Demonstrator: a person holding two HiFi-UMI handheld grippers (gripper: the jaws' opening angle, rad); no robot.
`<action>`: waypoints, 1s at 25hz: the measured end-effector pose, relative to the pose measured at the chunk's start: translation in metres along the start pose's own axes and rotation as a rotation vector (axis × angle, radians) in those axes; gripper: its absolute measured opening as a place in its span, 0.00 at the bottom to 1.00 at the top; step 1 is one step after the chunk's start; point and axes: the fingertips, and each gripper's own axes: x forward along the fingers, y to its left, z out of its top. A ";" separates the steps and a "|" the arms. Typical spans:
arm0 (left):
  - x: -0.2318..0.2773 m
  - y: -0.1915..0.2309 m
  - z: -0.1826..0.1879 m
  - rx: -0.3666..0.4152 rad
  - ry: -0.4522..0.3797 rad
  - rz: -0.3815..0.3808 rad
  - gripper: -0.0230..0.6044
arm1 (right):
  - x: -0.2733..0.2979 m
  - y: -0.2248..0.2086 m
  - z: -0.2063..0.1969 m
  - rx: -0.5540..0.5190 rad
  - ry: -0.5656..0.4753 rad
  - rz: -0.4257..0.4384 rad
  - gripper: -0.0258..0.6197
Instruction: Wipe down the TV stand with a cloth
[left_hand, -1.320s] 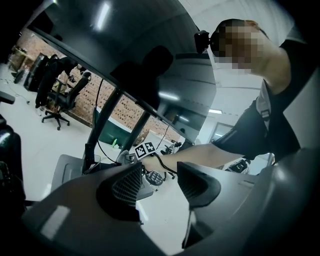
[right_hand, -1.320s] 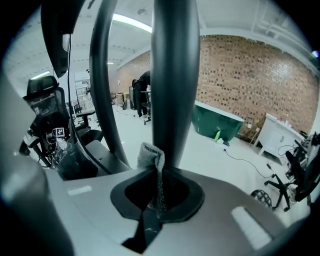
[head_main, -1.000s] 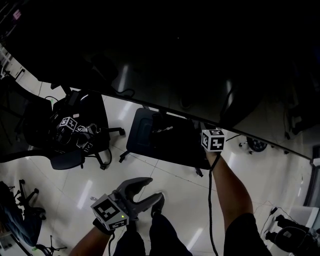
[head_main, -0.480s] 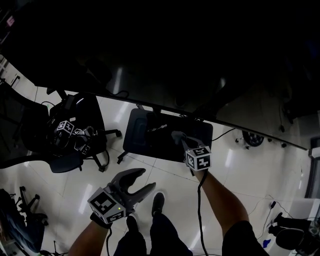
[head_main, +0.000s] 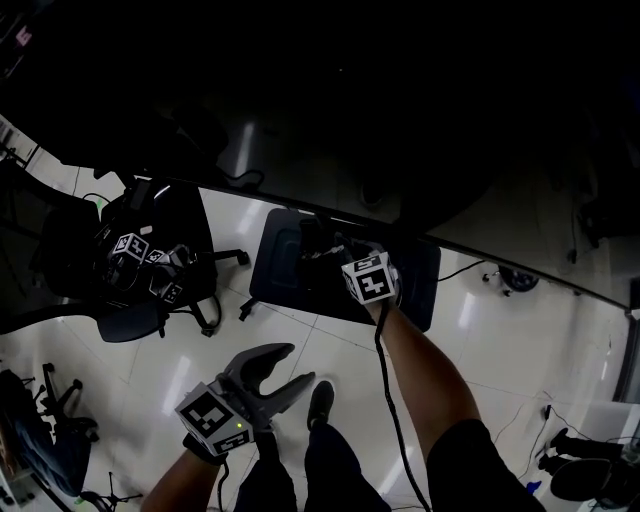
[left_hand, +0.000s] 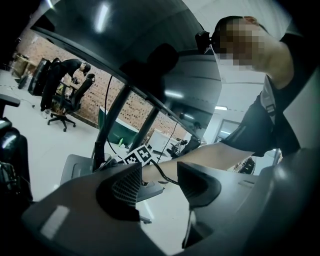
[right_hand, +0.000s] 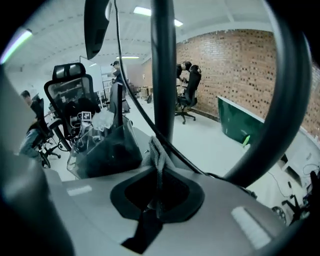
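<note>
One clear tub (right_hand: 100, 145) holds dark clutter; right hand-held gripper (right_hand: 159, 180) pinches grey cloth (right_hand: 156, 147); left hand-held gripper (left_hand: 160, 172) wide, empty.

Open-plan office/lab: swivel chairs (right_hand: 68, 84), brick wall (right_hand: 235, 65), glossy white floor (head_main: 322, 346).

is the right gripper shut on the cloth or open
Shut: the right gripper has its jaws together, pinching the grey cloth between them.
</note>
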 end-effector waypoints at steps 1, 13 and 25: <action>0.001 0.001 -0.002 0.000 0.002 -0.001 0.43 | 0.005 0.002 0.000 -0.030 0.019 0.002 0.07; 0.031 -0.007 -0.005 0.005 0.020 -0.037 0.43 | -0.013 -0.044 -0.043 -0.203 0.100 -0.064 0.07; 0.034 -0.022 -0.010 0.018 0.033 -0.075 0.43 | -0.086 -0.156 -0.124 -0.111 0.222 -0.266 0.07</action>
